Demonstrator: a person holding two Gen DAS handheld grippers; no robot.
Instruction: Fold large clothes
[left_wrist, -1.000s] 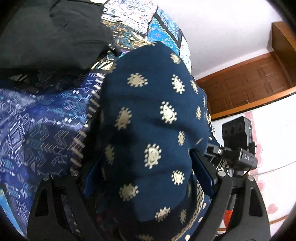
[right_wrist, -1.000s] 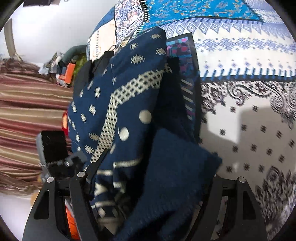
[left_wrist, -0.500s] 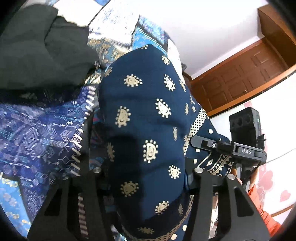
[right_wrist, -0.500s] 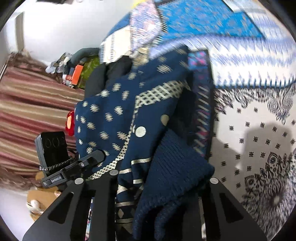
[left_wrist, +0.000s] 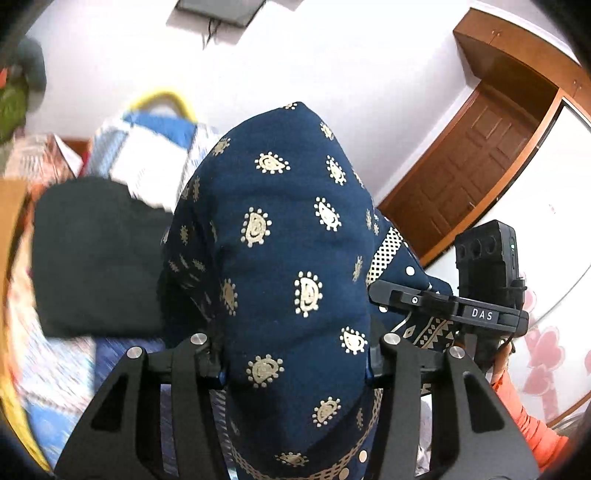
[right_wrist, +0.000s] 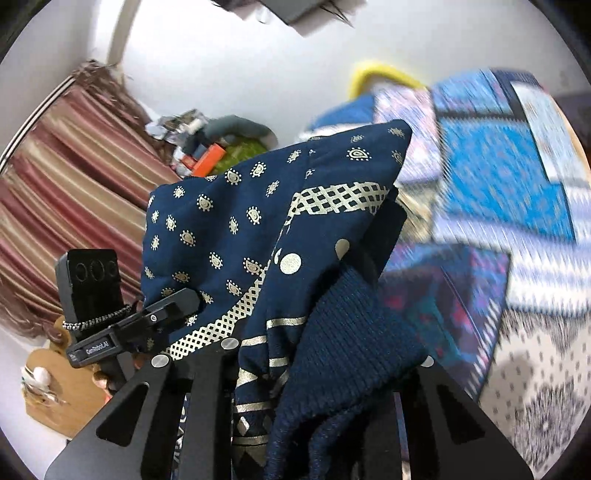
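Both grippers have risen since a second ago, lifting the navy garment (left_wrist: 295, 266) off the bed (right_wrist: 517, 177), so the wall and door (left_wrist: 469, 177) now fill the background where bedding showed before. One garment is in play, navy with gold paisley print, and it hangs bunched between two grippers. The left gripper (left_wrist: 295, 354) has its fingers closing, pressed against a thick fold of the cloth. The right gripper (right_wrist: 317, 354) has its fingers nearly together, clamped on the ribbed hem and printed border. One black garment (left_wrist: 96, 258) lies on the bed at the left. Only the left wrist view shows the door and an orange sleeve (left_wrist: 524, 417) behind the right gripper. Only the right wrist view shows the striped curtain (right_wrist: 74, 177) and the latticed gold band across the cloth.
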